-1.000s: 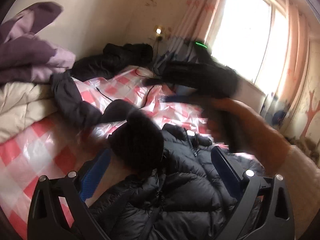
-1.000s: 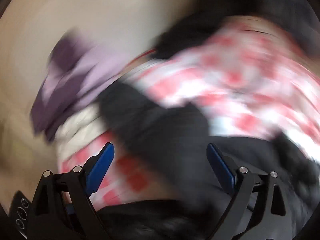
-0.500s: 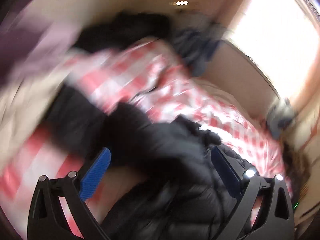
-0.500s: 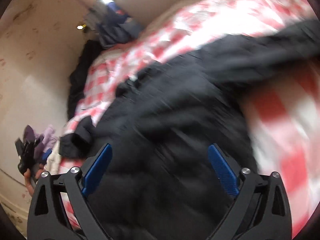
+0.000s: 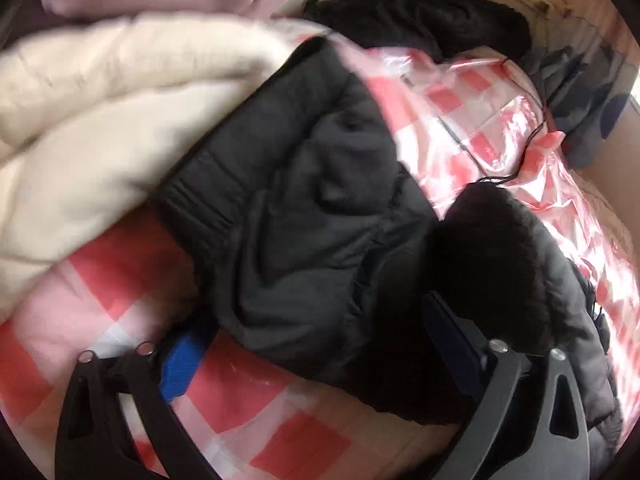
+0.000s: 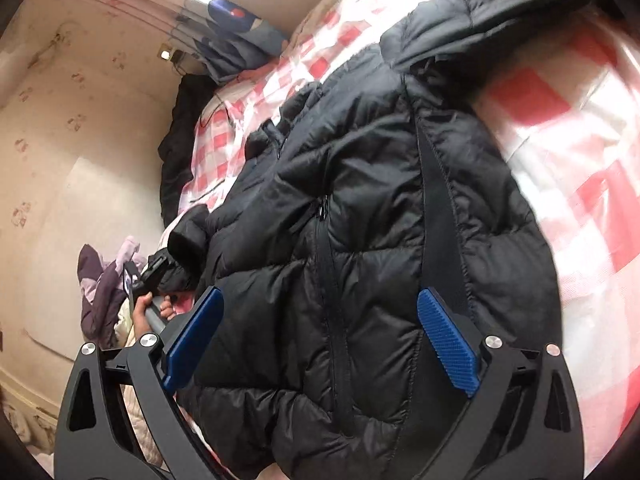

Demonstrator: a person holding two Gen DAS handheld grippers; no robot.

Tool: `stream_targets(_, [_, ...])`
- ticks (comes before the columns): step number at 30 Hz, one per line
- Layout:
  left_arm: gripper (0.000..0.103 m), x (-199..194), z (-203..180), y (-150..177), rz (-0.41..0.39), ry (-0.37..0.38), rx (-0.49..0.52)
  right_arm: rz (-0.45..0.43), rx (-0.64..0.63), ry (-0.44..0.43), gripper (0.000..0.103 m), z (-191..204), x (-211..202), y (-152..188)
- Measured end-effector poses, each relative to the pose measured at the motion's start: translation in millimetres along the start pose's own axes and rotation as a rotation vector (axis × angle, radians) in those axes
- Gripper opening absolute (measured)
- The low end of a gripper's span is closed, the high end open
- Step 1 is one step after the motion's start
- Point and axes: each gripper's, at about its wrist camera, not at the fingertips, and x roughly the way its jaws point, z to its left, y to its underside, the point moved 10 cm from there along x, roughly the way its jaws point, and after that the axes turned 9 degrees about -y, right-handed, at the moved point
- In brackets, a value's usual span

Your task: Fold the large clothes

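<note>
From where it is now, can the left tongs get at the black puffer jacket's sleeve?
Probably yes. The left tongs stand open right over the sleeve, which lies spread on the checked bed cover with nothing on top. The cream duvet only borders the sleeve's far side.

1. We see the black jacket [image 6: 360, 208] as quilted, puffy cloth with a faint sheen.
2. Under the jacket, the red-checked cover [image 5: 472, 120] looks like glossy, crinkled plastic.
3. Beside the jacket's sleeve, the cream quilt [image 5: 92, 128] looks soft and matt.
</note>
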Motion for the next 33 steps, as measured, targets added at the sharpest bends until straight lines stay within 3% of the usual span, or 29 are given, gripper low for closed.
stream_targets(2, [0.094, -16.6, 8.8, 7.3, -0.036, -0.060, -0.041, 0.004, -0.007, -0.011, 0.094, 1.0, 0.6, 1.5])
stream_targets(4, [0.094, -39.9, 11.2, 12.2, -0.126, -0.110, -0.065, 0.011, -0.002, -0.025, 0.094, 2.6, 2.7, 3.6])
stream_targets(8, [0.096, -66.4, -5.8, -8.8, -0.360, -0.317, 0.155, 0.012, -0.006, -0.054, 0.094, 9.5, 3.9, 6.8])
stream_targets(10, [0.096, -52.2, -9.7, -21.0, -0.327, -0.359, 0.223, 0.021, -0.010, -0.058, 0.094, 10.3, 6.6, 8.4])
stream_targets(13, [0.096, -30.1, 2.4, -31.5, -0.247, -0.378, 0.189, 0.042, -0.004, -0.050, 0.094, 5.6, 13.0, 11.4])
stream_targets(18, [0.096, -3.0, 3.3, -37.3, -0.195, -0.402, 0.164, 0.053, 0.008, -0.046, 0.094, -0.8, 17.5, 13.0])
stream_targets(23, [0.096, -11.6, 16.0, -30.6, -0.216, -0.342, 0.063, 0.069, 0.010, -0.040, 0.094, -5.0, 23.7, 15.7])
stream_targets(26, [0.096, 4.9, 1.4, -34.6, -0.165, -0.302, 0.113, 0.076, 0.013, -0.038, 0.094, -6.7, 26.6, 17.7])
stream_targets(28, [0.077, 1.3, -13.6, -41.6, -0.191, -0.249, 0.141, 0.077, 0.012, -0.039, 0.095, -6.9, 27.8, 17.9])
stream_targets(29, [0.043, -3.3, -28.1, -43.1, -0.198, -0.163, 0.174, 0.079, 0.011, -0.039, 0.095, -7.3, 29.0, 18.4])
stream_targets(30, [0.012, -5.0, -38.4, -43.9, -0.187, -0.129, 0.216, 0.080, 0.011, -0.039, 0.095, -7.8, 29.7, 18.6])
stream_targets(31, [0.011, -7.8, -49.0, -43.4, -0.189, -0.102, 0.274, 0.080, 0.013, -0.040, 0.095, -8.4, 29.9, 18.9])
stream_targets(33, [0.005, -13.0, -64.7, -47.3, -0.222, -0.119, 0.406, 0.077, 0.016, -0.044, 0.095, -9.2, 30.2, 19.0])
